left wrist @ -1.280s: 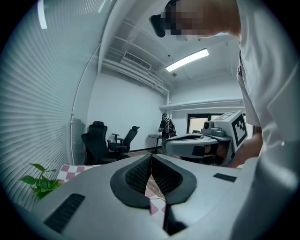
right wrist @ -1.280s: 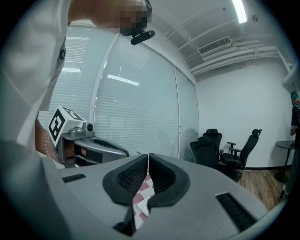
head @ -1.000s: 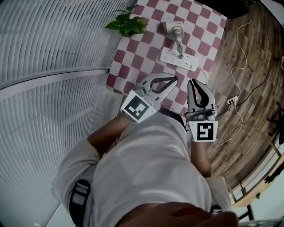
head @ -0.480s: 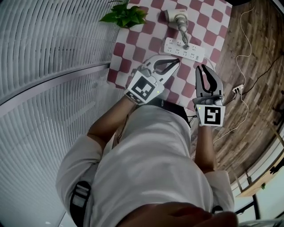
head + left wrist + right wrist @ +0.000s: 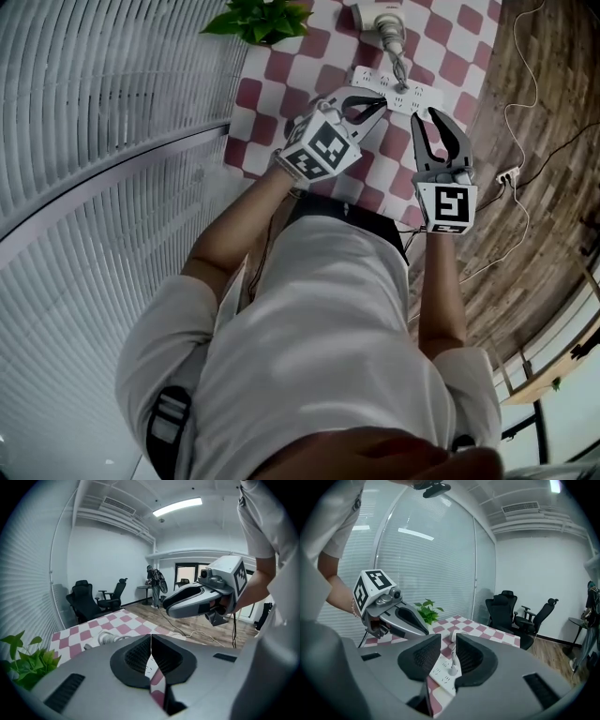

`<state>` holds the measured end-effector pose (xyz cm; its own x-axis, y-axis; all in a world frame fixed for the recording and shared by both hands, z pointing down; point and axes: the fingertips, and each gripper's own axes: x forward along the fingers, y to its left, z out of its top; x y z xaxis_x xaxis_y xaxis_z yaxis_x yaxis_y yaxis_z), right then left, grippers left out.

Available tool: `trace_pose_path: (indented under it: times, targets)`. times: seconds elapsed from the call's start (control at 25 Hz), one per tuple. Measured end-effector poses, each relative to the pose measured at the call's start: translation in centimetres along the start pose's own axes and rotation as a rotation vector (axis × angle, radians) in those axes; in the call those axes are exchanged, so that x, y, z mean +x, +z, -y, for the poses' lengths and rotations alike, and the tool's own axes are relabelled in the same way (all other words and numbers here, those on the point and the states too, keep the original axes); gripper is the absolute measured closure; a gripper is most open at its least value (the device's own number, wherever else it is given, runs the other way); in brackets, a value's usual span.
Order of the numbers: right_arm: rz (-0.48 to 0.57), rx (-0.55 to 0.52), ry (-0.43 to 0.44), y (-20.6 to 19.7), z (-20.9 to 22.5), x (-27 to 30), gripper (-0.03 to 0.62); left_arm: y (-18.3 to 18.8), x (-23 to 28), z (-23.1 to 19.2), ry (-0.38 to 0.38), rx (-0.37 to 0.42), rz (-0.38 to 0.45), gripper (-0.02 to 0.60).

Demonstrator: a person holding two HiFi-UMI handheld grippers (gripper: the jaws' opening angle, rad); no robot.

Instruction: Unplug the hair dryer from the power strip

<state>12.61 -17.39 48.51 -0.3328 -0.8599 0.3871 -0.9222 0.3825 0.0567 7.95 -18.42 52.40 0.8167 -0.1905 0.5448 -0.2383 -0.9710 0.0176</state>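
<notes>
Head view: strip lies on the red-white checked mat, long axis roughly 9-to-3, with the dryer just past it at 12 o'clock, near the frame's top edge. Dryer plug is seated in the strip around its middle, and the cord runs up to the dryer. Left gripper: jaws pressed together, nothing in them, tips at the strip's near edge, about 7 o'clock of the plug. I can't tell whether they touch the strip. Its own view agrees: the pads meet in a thin line with only mat visible beyond. Right gripper: jaws have just been opening and now stand spread in a V, pinching nothing. Its tips sit at 5 o'clock of the plug, just short of the strip's right end. In the right gripper view the plug stands upright in the strip, framed in the gap between the pads but ahead of them, untouched. The grippers are side by side, near each other without touching, both pointing toward 12 o'clock. Plant sits at 10 o'clock of the left gripper, at the mat's left edge. Wood floor lies at 3 o'clock of the mat. Office chairs stand in the background.
</notes>
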Motion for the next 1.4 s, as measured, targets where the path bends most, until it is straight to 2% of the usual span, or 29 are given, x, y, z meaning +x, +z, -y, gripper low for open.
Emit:
trace_pose_path:
  times: [0.44,0.8,1.08,1.16,1.2,1.28,1.4]
  targets:
    - [-0.132,0.026,0.009,-6.8,1.0,5.7,0.431,-6.5,5.6,-1.6,-0.033,0.058,-0.176,0.551]
    - [-0.199,0.046,0.023,-10.5,1.2,9.0,0.413,-9.2,8.0,-2.2,-0.068,0.113,-0.271,0.551]
    - [-0.225,0.041,0.023,-11.5,1.3,10.5,0.414,-9.1,8.3,-2.9,-0.058,0.169,-0.36,0.551]
    - [-0.225,0.03,0.022,-11.7,1.4,10.7,0.431,-9.6,8.7,-2.9,-0.063,0.17,-0.392,0.551]
    - [-0.222,0.021,0.02,-11.8,1.3,10.8,0.469,-10.0,8.9,-2.9,-0.066,0.17,-0.409,0.551]
    - [-0.21,-0.003,0.018,-12.2,1.1,11.0,0.499,-11.1,9.4,-2.8,-0.067,0.177,-0.435,0.551]
    - [-0.203,-0.028,0.022,-13.1,0.9,11.4,0.508,-12.4,10.1,-2.7,-0.071,0.184,-0.453,0.551]
